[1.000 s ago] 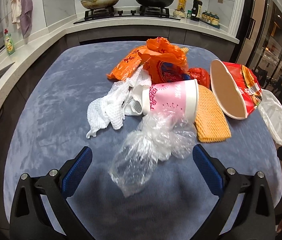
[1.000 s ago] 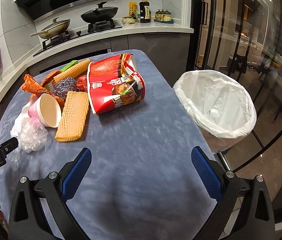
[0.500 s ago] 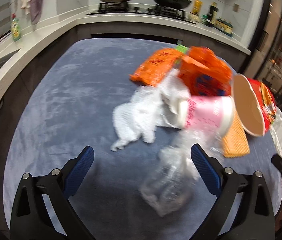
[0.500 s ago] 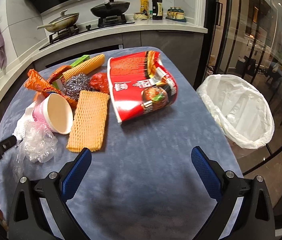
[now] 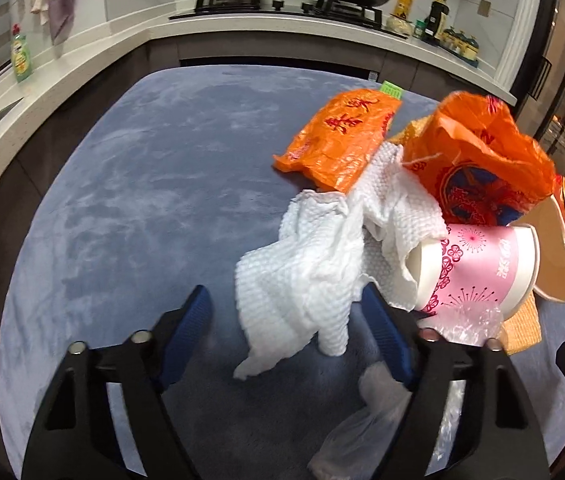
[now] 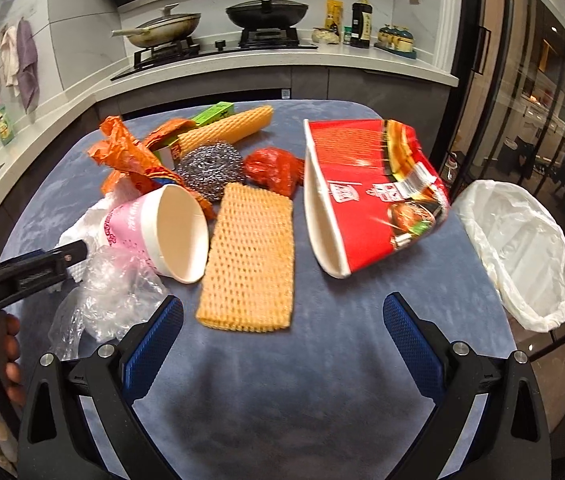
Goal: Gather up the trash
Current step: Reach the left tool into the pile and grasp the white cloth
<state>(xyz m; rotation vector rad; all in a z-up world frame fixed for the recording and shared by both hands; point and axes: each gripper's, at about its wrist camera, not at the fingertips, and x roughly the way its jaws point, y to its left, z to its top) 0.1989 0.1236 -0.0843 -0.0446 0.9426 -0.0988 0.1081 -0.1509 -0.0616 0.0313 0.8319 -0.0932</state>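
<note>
A trash pile lies on the blue-grey table (image 5: 130, 200). In the left wrist view a crumpled white paper towel (image 5: 306, 280) lies between the fingers of my open left gripper (image 5: 290, 336), untouched by the pads. Beside it lie a pink paper cup (image 5: 478, 276), clear plastic film (image 5: 370, 420) and orange bags (image 5: 342, 136). In the right wrist view my open, empty right gripper (image 6: 282, 336) hovers just before a tan foam net (image 6: 250, 260). The pink cup (image 6: 162, 236), a red noodle tub (image 6: 370, 196) and a steel scourer (image 6: 210, 168) lie beyond.
A white-lined trash bin (image 6: 518, 248) stands off the table's right edge. My left gripper's finger (image 6: 30, 268) reaches in from the left. A kitchen counter with a hob and pans (image 6: 266, 12) runs behind the table. A dish soap bottle (image 5: 20, 56) stands at left.
My left gripper has moved left and forward, from the clear film to around the white paper towel. My right gripper has moved forward and left toward the foam net and noodle tub.
</note>
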